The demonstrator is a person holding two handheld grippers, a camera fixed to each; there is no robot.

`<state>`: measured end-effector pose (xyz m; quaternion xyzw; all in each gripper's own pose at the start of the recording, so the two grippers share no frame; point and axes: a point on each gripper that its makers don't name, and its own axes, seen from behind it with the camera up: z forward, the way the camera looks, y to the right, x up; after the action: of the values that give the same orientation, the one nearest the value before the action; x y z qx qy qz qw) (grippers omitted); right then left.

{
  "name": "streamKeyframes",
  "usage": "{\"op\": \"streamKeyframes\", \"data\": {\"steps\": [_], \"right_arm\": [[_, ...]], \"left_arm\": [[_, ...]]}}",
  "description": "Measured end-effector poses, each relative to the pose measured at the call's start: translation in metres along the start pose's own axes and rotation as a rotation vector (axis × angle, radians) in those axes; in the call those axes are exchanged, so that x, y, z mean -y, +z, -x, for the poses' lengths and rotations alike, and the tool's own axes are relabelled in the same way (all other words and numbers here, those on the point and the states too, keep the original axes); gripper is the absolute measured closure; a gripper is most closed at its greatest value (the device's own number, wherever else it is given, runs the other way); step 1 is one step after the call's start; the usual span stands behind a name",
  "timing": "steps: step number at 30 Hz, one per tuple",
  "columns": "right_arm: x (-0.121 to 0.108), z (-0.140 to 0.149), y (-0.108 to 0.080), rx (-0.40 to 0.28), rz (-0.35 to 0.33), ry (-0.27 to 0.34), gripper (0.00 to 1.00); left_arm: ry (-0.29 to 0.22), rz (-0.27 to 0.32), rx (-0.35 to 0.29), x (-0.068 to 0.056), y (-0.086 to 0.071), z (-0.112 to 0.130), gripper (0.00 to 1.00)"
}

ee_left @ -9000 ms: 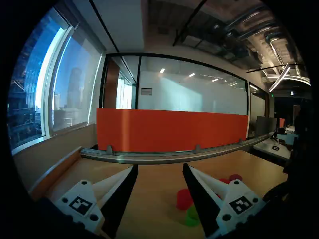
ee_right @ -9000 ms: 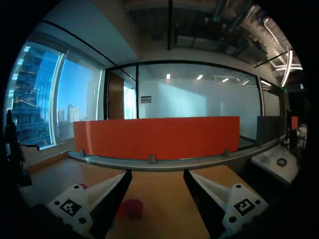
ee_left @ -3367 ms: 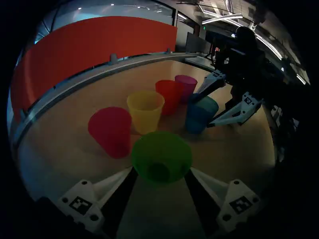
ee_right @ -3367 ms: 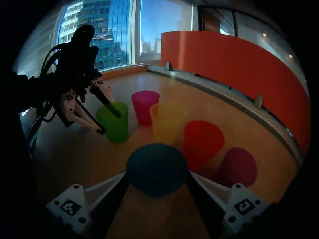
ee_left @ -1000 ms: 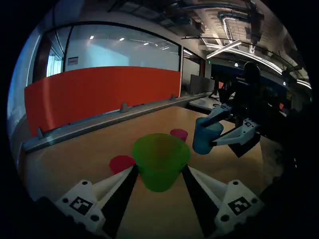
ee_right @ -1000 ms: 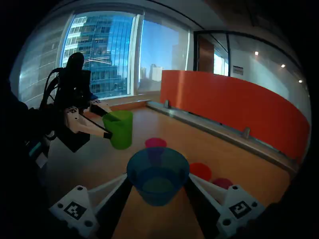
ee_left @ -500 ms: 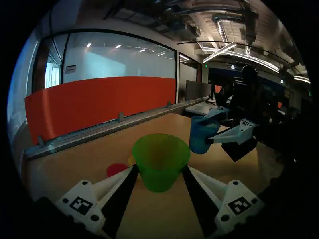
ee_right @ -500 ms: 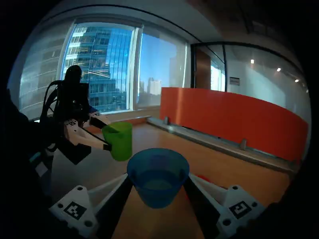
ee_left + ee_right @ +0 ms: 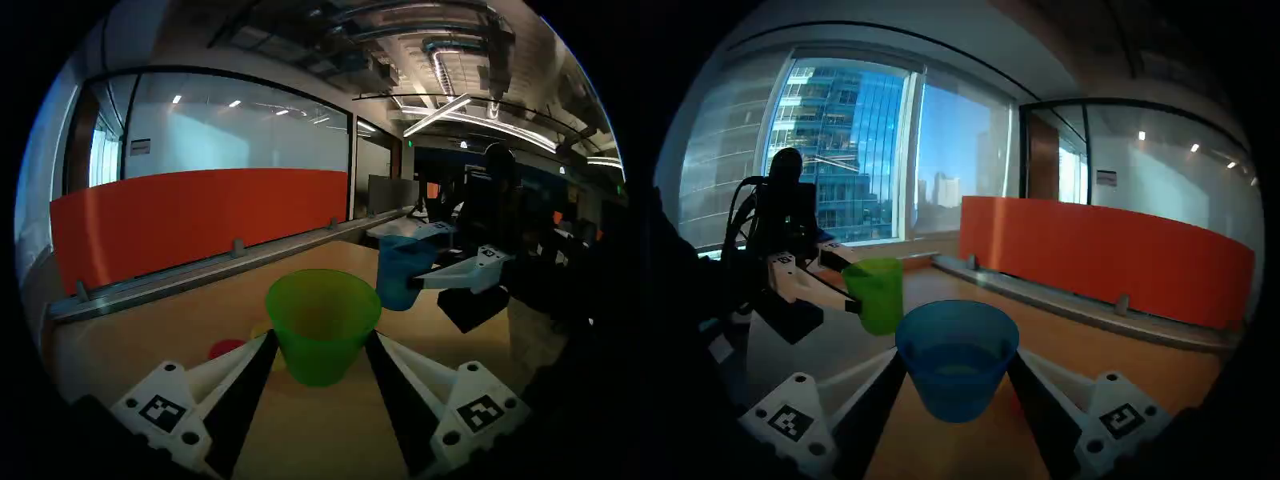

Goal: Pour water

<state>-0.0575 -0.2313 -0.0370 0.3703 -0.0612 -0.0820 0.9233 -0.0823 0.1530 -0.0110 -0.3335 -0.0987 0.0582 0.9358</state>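
Observation:
My left gripper (image 9: 320,352) is shut on a green plastic cup (image 9: 323,324), held upright above the wooden table (image 9: 160,336). My right gripper (image 9: 956,376) is shut on a blue cup (image 9: 957,366) with water in it, also lifted and upright. In the left gripper view the blue cup (image 9: 400,272) hangs to the right of the green one, held by the right gripper (image 9: 436,260). The right gripper view has the green cup (image 9: 877,294) at the left, close to the blue cup, in the left gripper (image 9: 850,286).
A red cup rim (image 9: 226,349) and a yellow cup (image 9: 264,330) peek out low on the table behind the green cup. An orange divider (image 9: 200,212) with a metal rail (image 9: 208,268) runs along the table's far side. Large windows (image 9: 840,160) stand at the left.
Both cups have risen higher above the table over the last second, and the cups left on the table have sunk out of sight. Before that each gripper closed on its cup.

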Motion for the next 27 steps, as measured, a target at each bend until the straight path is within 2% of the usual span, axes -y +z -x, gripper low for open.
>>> {"op": "streamKeyframes", "data": {"steps": [12,24,27], "right_arm": [[0.007,-0.018,-0.004,-0.011,-0.012,-0.036,0.13],[0.011,-0.039,-0.003,-0.015,-0.014,-0.131,0.13],[0.012,-0.045,-0.002,-0.017,-0.013,-0.156,0.13]], "left_arm": [[0.018,0.016,-0.018,-0.012,-0.004,-0.01,0.2],[0.012,0.058,-0.011,-0.031,-0.001,-0.01,0.2],[0.006,0.058,-0.016,-0.032,0.001,-0.012,0.2]]}}
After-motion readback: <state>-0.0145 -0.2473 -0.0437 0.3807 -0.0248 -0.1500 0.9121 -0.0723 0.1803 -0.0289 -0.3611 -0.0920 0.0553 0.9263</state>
